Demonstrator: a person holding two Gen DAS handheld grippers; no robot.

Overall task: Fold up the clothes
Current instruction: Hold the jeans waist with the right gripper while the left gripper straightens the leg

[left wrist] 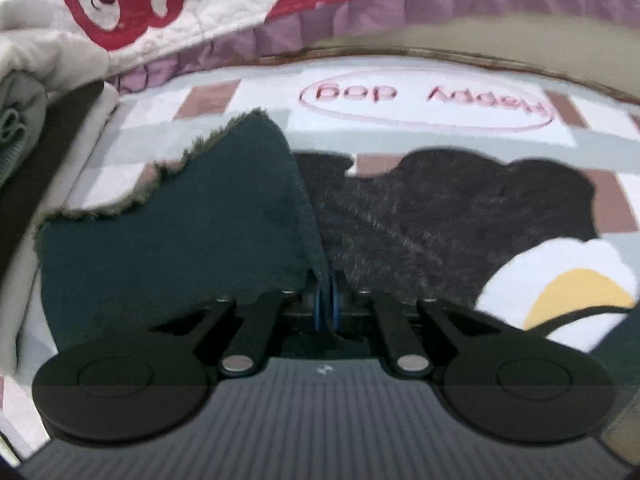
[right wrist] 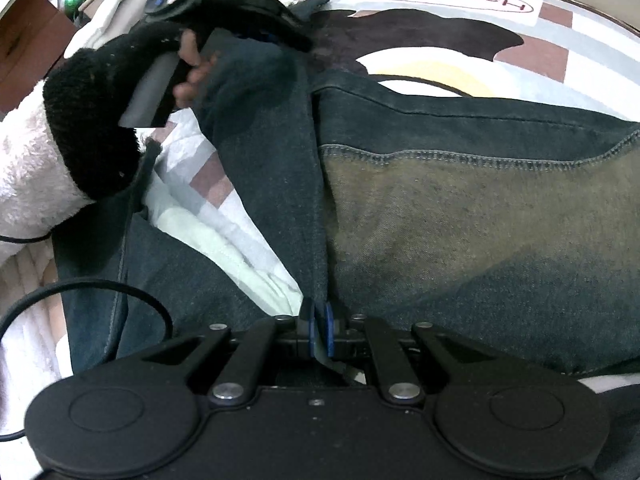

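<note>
Jeans [right wrist: 460, 200] | lying half-spread on mat [right wrist: 580, 52], folding barely underway | left gripper [left wrist: 326, 296] and right gripper [right wrist: 319, 334] both pinching denim edges

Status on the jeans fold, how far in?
Early. Done: jeans spread on the dog-print blanket. In hand: left gripper and right gripper each pinch a fold of one leg's denim edge. Left: no finished fold visible; frayed hem lies loose.

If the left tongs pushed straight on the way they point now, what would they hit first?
The jeans: the left tongs are already shut on a denim fold. Beyond it lies, probably, the dark patch of the Happy dog mat; depth is unclear.
</note>
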